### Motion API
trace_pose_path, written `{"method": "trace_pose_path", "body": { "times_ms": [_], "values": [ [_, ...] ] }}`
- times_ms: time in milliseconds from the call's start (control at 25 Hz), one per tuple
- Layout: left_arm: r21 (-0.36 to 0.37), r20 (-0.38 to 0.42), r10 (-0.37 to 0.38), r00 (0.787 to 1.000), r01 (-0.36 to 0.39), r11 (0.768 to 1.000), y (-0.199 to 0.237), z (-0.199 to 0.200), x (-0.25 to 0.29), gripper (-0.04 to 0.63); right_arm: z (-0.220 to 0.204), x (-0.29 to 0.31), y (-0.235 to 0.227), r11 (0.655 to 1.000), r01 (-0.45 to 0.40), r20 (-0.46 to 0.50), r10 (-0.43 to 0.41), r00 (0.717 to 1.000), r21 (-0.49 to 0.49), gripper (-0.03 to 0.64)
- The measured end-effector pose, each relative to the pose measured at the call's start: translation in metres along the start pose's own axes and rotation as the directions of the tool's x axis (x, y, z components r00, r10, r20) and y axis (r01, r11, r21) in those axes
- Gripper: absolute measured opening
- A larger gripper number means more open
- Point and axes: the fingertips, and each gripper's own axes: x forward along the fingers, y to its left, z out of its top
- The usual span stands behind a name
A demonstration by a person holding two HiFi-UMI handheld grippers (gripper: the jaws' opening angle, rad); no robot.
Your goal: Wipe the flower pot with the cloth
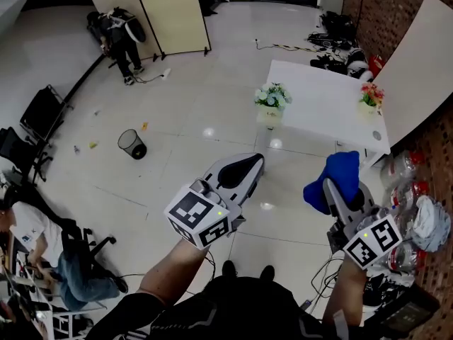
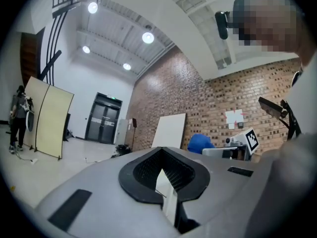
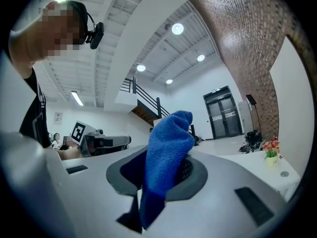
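Head view only, white-flowered pot (image 1: 270, 106), bin (image 1: 132, 144)

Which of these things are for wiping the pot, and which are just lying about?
For the job:
blue cloth
right gripper, holding it
white-flowered pot
red-flowered pot

Lying about:
waste bin
folding screen
plastic bottles

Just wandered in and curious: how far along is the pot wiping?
Done: the blue cloth is clamped in the right claw. In hand: both claws are held out toward the white table; the left claw is shut and empty. Left: reaching a flower pot and wiping it.
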Motion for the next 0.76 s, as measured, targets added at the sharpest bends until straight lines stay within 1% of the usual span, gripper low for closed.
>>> {"method": "trace_pose_path", "body": {
  "times_ms": [160,320,560,760],
  "values": [
    [0.014,0.015,-0.014,1.000,0.014,1.000,-0.002,0.007,-0.021,0.005,0.002,0.001,0.019,1.000,0.019,0.007,-0.018,1.000,-0.005,0.077],
    [-0.004,0.023,-0.001,1.000,0.002,1.000,0.004,0.008,-0.039,0.005,0.003,0.003,0.034,0.999,0.024,-0.008,-0.024,1.000,-0.033,0.077],
    [0.031,0.017,0.044,0.999,-0.045,0.999,0.011,0.010,-0.053,0.005,0.008,0.005,0.046,0.999,0.015,0.005,-0.015,1.000,-0.033,0.077],
    [0.048,0.009,0.045,0.999,-0.045,0.998,0.008,0.008,-0.059,0.005,0.008,0.005,0.051,1.000,0.017,0.015,-0.016,1.000,-0.022,0.077]
  ]
}}
